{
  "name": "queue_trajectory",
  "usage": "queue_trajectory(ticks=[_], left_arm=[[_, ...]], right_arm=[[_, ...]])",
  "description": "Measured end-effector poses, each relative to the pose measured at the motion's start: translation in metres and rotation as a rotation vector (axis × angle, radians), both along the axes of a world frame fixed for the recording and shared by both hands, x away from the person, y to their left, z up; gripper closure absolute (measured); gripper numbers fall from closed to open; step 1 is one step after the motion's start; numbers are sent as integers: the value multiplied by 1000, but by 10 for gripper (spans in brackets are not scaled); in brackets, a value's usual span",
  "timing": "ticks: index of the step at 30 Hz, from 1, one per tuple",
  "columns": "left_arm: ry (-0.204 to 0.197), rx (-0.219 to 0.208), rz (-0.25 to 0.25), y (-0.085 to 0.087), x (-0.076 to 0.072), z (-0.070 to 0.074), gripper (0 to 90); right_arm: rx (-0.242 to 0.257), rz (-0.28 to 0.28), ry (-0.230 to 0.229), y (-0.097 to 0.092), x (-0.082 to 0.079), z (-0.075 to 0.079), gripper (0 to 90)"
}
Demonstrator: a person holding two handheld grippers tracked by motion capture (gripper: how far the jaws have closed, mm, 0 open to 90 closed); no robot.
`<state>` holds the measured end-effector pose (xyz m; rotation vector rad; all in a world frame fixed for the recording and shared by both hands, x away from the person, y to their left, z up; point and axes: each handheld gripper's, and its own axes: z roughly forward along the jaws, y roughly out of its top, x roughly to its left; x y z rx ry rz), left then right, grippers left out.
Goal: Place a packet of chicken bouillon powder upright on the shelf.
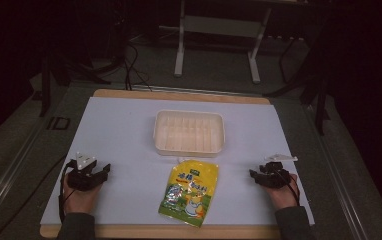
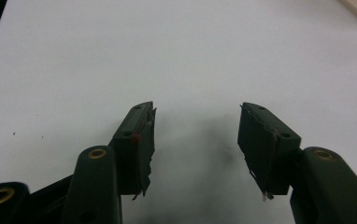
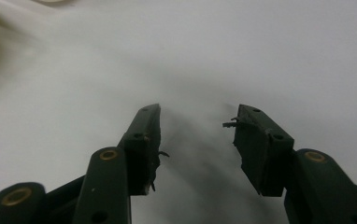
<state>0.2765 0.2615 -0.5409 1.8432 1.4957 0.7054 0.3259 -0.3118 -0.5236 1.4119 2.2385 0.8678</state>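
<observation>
One white-covered tabletop (image 1: 129, 130) carries a cream rectangular plastic tray (image 1: 189, 132) mid-table; a yellow printed snack pouch (image 1: 189, 191) lies flat just before it. Left claw (image 1: 105, 170) and right claw (image 1: 253, 174) flank the pouch, jaws apart, empty.

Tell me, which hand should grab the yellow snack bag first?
Probably either: the yellow snack bag lies about midway between both. The left tool and right tool both rest open on the white sheet, pointing inward. I'd lean right, slightly nearer.
</observation>
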Motion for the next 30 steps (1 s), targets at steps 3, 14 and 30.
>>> queue_trajectory(ticks=[3,14,30], left_arm=[[8,-9,-4,0,1,-1,452],[4,-18,-9,0,0,-1,444],[11,-6,-17,-1,1,-1,435]], right_arm=[[1,20,2,4,0,1,505],[77,140,16,24,-3,14,440],[229,271,94,53,2,19,375]])
